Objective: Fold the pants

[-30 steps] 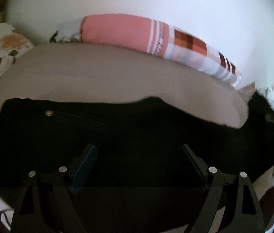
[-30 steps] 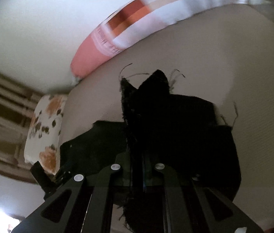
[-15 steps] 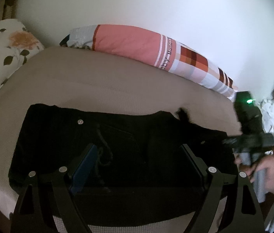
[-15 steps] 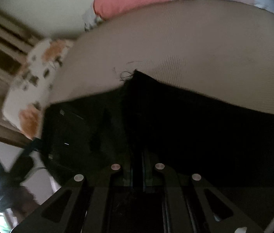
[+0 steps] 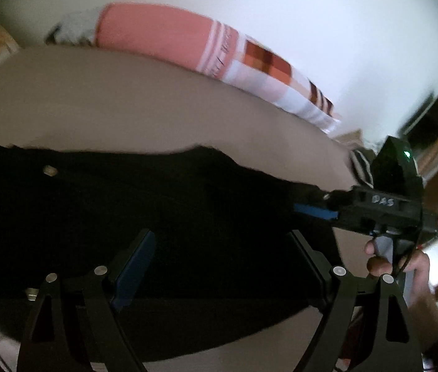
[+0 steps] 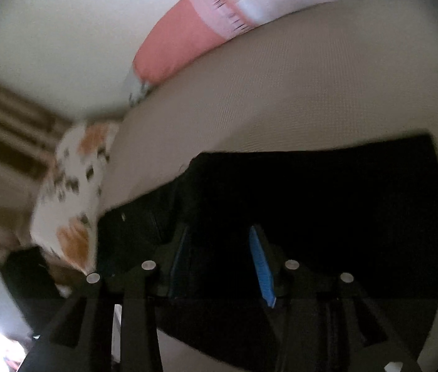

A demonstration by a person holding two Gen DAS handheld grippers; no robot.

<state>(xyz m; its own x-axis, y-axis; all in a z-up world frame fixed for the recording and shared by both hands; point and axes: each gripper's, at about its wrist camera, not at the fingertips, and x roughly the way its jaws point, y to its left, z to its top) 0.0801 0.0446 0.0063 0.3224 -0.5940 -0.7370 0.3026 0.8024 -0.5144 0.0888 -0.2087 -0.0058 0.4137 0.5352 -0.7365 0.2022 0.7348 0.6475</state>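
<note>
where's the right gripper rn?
In the left wrist view, the right gripper is at the right, its tips at the right end of the black pants on the beige bed.

Counts:
- black pants (image 5: 163,204): 1, flat on beige bed (image 5: 126,108), near front edge
- metal buttons on pants: 2 visible, left side
- pillows: 2. 1 pink/plaid bolster (image 5: 188,43) along back edge, 1 floral (image 6: 73,192) at bed's end
- grippers: 2, left gripper (image 5: 222,266) & right gripper (image 6: 219,257)
- hand (image 5: 405,266): 1 visible
</note>
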